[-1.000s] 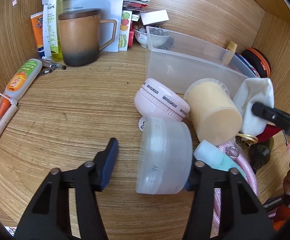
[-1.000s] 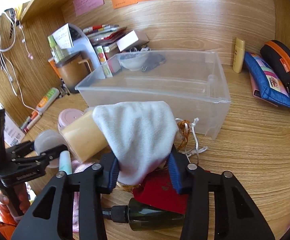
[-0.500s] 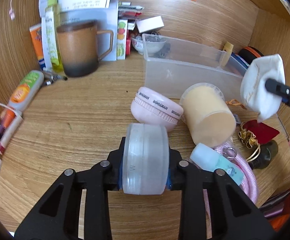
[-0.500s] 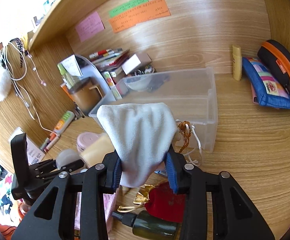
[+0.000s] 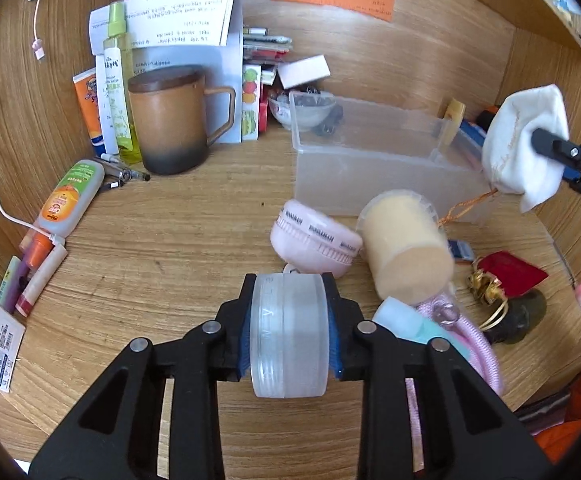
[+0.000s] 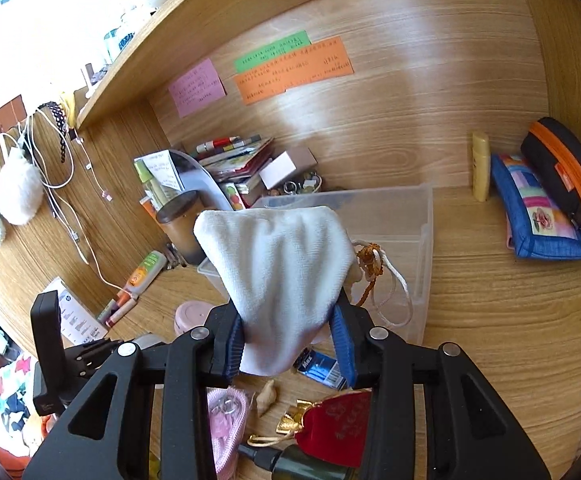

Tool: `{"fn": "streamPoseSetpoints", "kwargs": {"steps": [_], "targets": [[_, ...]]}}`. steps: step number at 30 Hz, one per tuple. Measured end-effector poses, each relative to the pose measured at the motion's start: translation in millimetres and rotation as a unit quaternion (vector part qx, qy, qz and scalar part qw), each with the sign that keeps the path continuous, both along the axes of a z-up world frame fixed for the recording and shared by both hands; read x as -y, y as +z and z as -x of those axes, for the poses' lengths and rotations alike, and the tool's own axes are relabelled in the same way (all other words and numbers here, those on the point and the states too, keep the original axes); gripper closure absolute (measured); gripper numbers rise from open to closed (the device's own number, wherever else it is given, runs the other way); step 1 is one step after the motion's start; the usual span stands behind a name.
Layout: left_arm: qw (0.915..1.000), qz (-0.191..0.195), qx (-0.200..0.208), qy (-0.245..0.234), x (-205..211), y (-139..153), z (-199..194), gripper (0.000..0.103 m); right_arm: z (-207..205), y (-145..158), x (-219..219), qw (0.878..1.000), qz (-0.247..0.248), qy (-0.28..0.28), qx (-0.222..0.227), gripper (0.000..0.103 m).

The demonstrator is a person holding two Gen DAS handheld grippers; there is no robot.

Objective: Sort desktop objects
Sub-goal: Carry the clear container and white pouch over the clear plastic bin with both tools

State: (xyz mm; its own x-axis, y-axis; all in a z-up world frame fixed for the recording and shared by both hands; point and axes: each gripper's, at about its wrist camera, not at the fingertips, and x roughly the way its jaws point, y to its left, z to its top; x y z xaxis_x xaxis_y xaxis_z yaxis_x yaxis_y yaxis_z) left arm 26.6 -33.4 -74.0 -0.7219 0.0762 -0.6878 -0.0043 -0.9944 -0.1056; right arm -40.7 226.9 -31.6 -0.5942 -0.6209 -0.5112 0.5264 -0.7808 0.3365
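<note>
The clear bin stands toward the back of the bench, its long side running left to right, and both of your loads must go that way. The white cloth pouch hangs in your right tool, pinched between the blue pads, lifted free of the bench and just in front of the bin's near wall, so your right hand is the nearer one. I judge it needs only a short move forward and over the rim. The pouch is soft and creased, with an orange cord and a white string that dangle beside it; they could catch on the rim.

Your left tool is pressed together on the frosted round jar, held by its flat ends with its axis lying left to right, above the front middle of the bench. The bin lies ahead and to the right of it, behind the pink round case and the yellow tub that lies on its side. Lift the jar over these two. The brown mug stands at the back left, well apart from the path.
</note>
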Motion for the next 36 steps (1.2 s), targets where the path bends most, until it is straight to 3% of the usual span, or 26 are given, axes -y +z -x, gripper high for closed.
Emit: {"fn": "streamPoseSetpoints", "kwargs": {"steps": [12, 24, 30, 36], "targets": [[0.9987, -0.027, -0.042, -0.013, 8.2, 48.8, 27.3, 0.074, 16.5, 11.2, -6.0, 1.000, 0.017, -0.003, -0.005, 0.069], [0.9967, -0.013, -0.058, -0.055, -9.3, 80.8, 79.2, 0.074, 46.1, 11.2, -4.1, 1.000, 0.021, -0.012, 0.007, 0.069], [0.9947, -0.013, -0.057, -0.085, -23.9, 84.9, 108.6, 0.074, 60.7, 8.0, 3.1, 1.000, 0.012, -0.025, 0.016, 0.069], [0.9938, -0.021, -0.030, -0.105, -33.0, 75.4, 138.7, 0.074, 76.9, 3.4, 13.7, 0.999, -0.014, -0.035, 0.019, 0.069]]}}
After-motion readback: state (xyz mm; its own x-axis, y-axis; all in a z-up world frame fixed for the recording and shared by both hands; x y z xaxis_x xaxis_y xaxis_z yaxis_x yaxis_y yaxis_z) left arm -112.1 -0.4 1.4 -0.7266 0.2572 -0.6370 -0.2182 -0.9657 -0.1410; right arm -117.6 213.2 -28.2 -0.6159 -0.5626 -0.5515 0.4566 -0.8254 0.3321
